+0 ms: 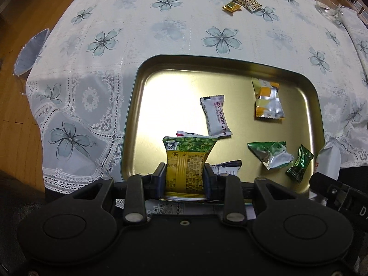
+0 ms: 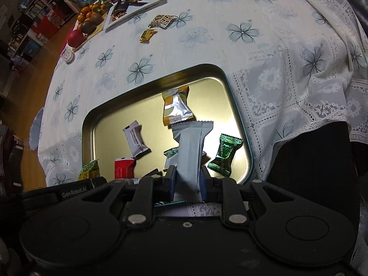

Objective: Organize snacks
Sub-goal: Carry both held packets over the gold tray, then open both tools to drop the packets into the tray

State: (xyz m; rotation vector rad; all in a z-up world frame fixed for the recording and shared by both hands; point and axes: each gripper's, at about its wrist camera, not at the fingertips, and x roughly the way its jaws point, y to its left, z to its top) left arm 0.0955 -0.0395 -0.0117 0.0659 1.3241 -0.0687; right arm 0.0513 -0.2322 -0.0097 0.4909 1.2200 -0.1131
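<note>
Left claw (image 1: 185,174) | green-yellow packet (image 1: 187,161) upright | over gold tray (image 1: 230,62)

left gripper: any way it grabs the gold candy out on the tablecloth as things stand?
Probably not yet. The left gripper is shut on a green-and-yellow snack packet over the tray. The gold candy lies unobstructed on the cloth beyond the tray, but the jaws are occupied.
</note>
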